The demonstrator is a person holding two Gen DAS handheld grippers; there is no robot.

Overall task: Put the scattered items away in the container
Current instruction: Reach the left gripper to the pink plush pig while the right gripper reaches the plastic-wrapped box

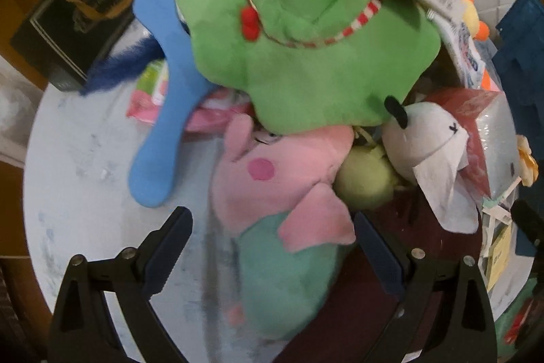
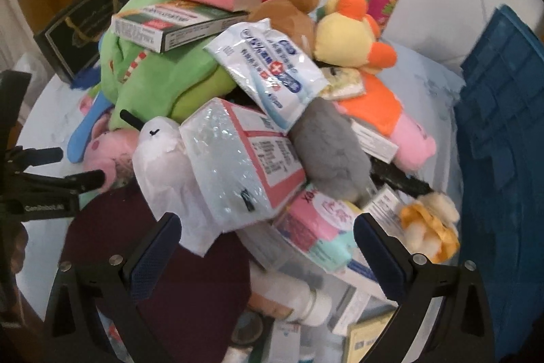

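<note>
Now we see our left gripper (image 1: 272, 247) wide open and holding nothing. The soft pink pig toy in a green dress (image 1: 282, 193) lies right between its jaws, low in the middle of the frame. The toy's long way runs up and down the picture, straight out from the jaws. Our right gripper (image 2: 267, 247) is wide open and empty too, over the pile of boxes and toys. We think the left one is nearer the pig. The blue plastic bin (image 2: 503, 159) is at the right edge.
</note>
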